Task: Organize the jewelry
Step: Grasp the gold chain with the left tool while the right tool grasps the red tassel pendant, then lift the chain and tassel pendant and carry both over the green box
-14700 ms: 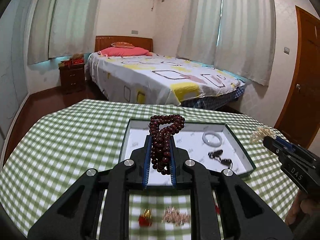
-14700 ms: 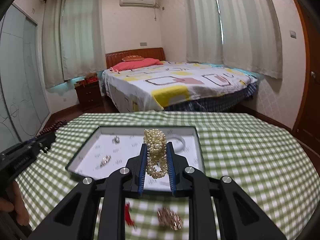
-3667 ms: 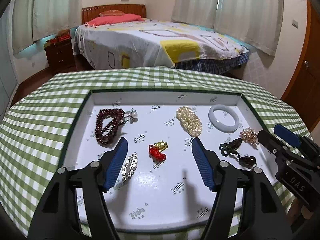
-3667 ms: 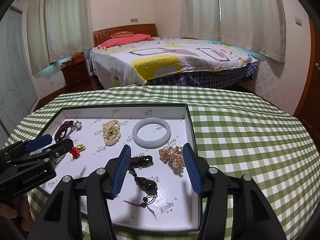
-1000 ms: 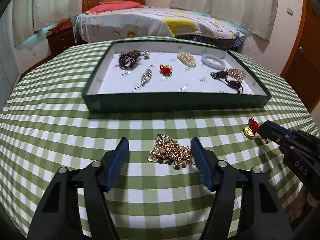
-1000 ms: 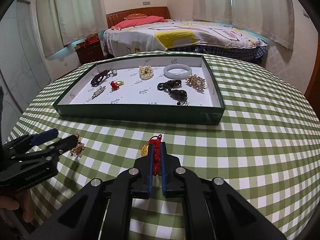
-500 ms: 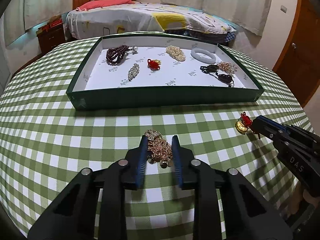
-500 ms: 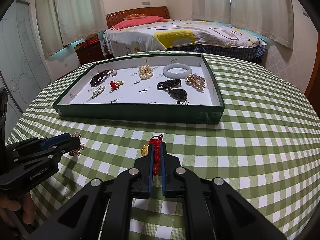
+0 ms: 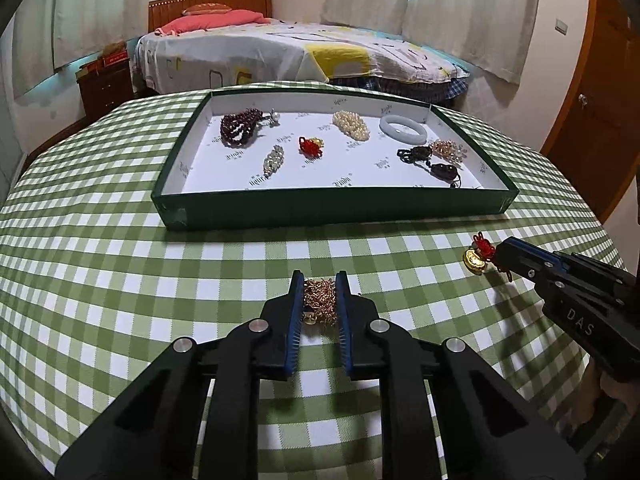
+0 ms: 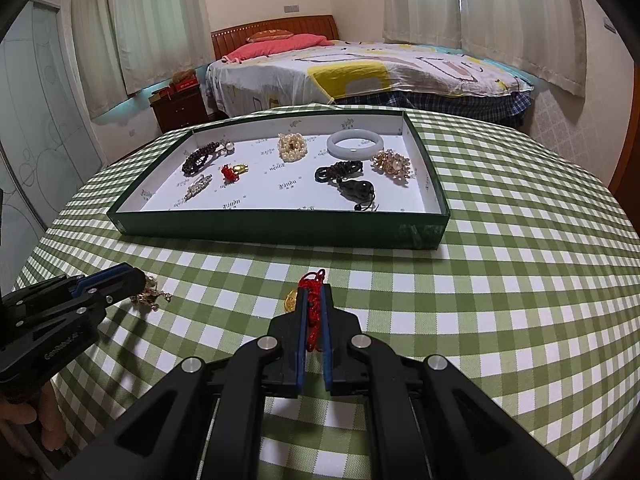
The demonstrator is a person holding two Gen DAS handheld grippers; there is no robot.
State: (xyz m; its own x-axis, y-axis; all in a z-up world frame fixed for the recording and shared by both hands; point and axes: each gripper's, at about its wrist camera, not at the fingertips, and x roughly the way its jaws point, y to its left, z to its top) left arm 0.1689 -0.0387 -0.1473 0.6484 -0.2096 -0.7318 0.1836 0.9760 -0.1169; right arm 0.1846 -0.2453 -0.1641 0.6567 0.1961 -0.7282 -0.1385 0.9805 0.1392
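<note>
On the green checked cloth lies a tangled gold chain (image 9: 319,300), also seen in the right wrist view (image 10: 150,294). My left gripper (image 9: 319,280) has its jaws closing on it, and the blue pads press the chain from both sides. My right gripper (image 10: 314,292) is shut on a red knotted charm (image 10: 314,280) with a gold pendant (image 10: 291,299); the charm rests at table level. Beyond both stands the green jewelry tray (image 9: 332,208) with several pieces laid on its white floor.
The tray holds a dark red bead bracelet (image 9: 238,132), a pearl bracelet (image 9: 351,125), a white bangle (image 9: 403,128), a black cord pendant (image 9: 432,162) and other pieces. A bed stands behind the table and a wooden door at the right. A hand (image 10: 24,420) holds the left gripper's handle.
The left jaws have come together around the gold chain, which lay between wide-open fingers a second ago. The right gripper and its red charm have not moved.
</note>
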